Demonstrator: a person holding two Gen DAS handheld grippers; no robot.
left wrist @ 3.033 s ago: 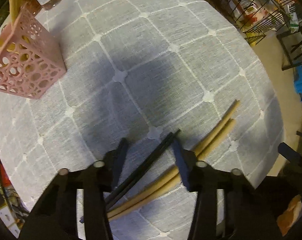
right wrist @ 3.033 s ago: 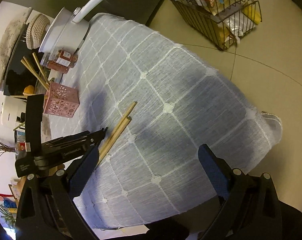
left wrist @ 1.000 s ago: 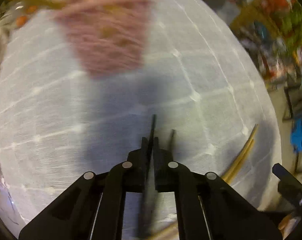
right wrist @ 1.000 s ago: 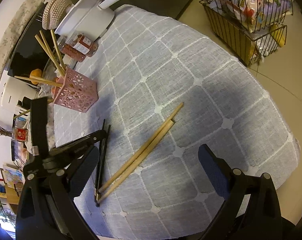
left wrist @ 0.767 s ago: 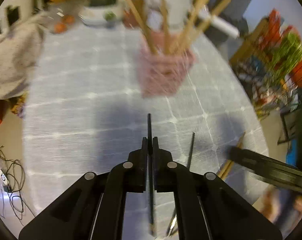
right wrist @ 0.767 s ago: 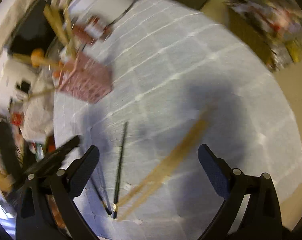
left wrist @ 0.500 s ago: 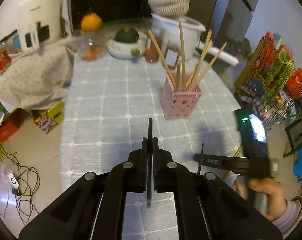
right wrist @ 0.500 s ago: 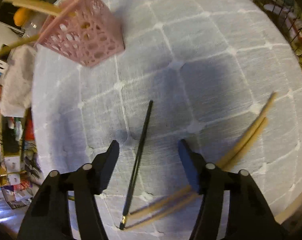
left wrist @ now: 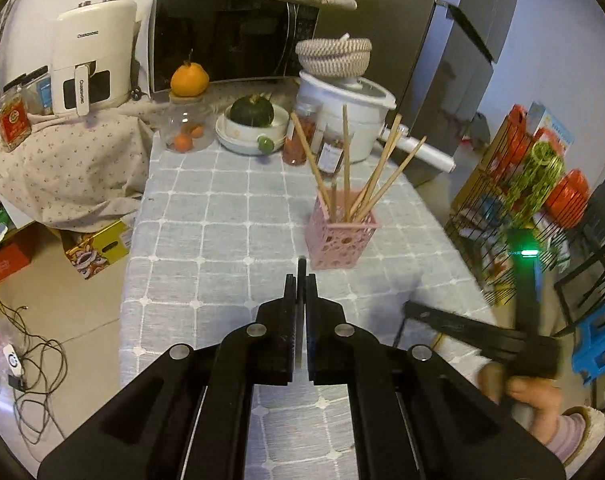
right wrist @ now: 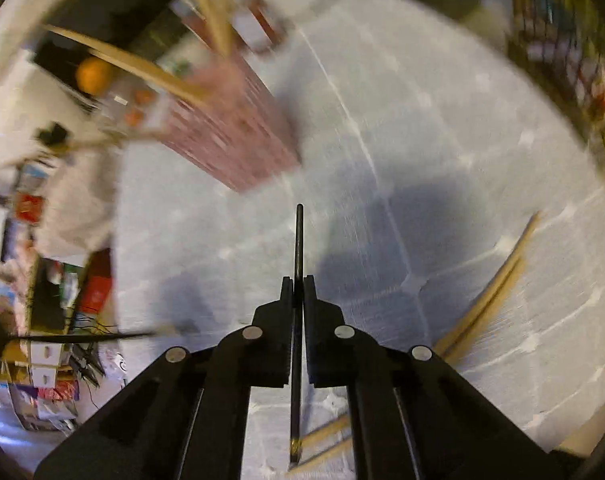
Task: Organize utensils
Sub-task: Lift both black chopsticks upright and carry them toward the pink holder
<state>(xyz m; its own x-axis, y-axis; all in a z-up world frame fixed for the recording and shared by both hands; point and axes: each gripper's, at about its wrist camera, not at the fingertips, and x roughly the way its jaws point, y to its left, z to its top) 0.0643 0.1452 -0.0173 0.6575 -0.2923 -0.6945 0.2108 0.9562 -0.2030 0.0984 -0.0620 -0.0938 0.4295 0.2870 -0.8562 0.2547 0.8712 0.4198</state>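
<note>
Both hand-held grippers are clamped: left hand-held gripper (left wrist: 301, 280) on one black chopstick (left wrist: 301, 270), right hand-held gripper (right wrist: 298, 282) on the other black chopstick (right wrist: 298, 240). You're mid-carry. Next, tip each upright over the pink holder (left wrist: 342, 236), mid-counter. Two wooden chopsticks (right wrist: 486, 300) remain near the counter's edge.

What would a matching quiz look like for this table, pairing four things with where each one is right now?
Things:
1. pink holder
2. orange
3. black chopstick
4. loose wooden chopsticks

Places:
A. on top of a glass jar
B. lying flat on the tablecloth
C. clamped in the right tool
D. standing on the tablecloth with wooden chopsticks in it

Pairs: 1-D, 2-A, 3-C, 4-B
</note>
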